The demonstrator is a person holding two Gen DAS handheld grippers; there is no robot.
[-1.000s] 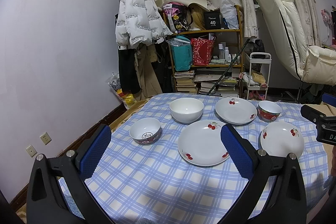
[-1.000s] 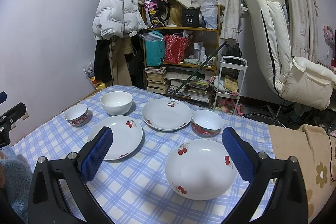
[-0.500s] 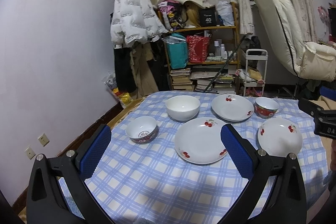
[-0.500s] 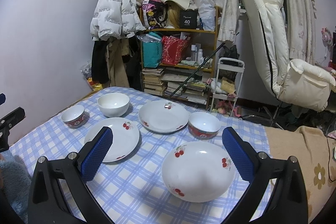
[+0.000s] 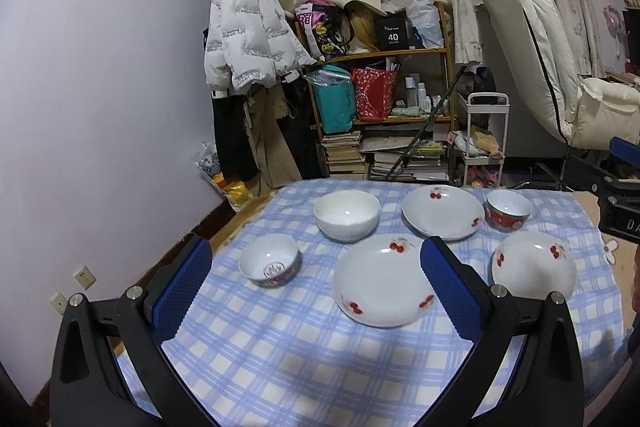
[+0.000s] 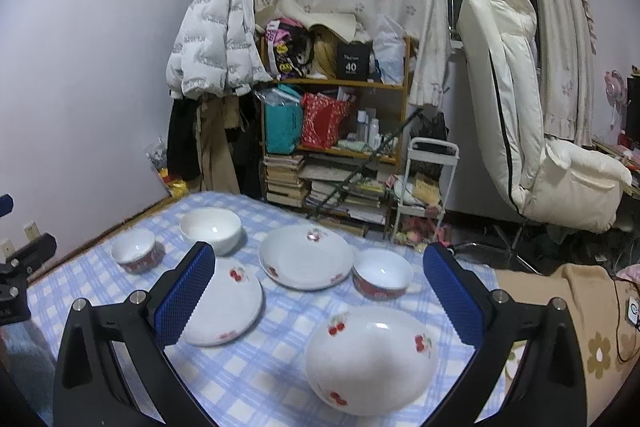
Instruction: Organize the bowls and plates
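Three white cherry-print plates lie on a blue checked tablecloth (image 5: 280, 347): a middle plate (image 5: 380, 281), a far plate (image 5: 442, 211) and a right plate (image 5: 534, 265). A plain white bowl (image 5: 346, 214), a small patterned bowl (image 5: 270, 265) and a red-sided bowl (image 5: 508, 209) stand among them. My left gripper (image 5: 316, 291) hovers open above the table's near side. My right gripper (image 6: 316, 295) is open too, above the nearest plate (image 6: 370, 353), with the red-sided bowl (image 6: 382, 273) and the far plate (image 6: 306, 257) beyond. Neither holds anything.
Behind the table are a cluttered wooden shelf (image 5: 380, 99), a white jacket on a coat stand (image 5: 248, 39), a small white trolley (image 5: 486, 143) and a cream recliner chair (image 5: 552, 67). A beige flowered blanket (image 6: 580, 327) lies right of the table.
Both grippers have risen and tilted up a little, so the dishes sit lower in both views. The dishes have not moved and both grippers stay open.
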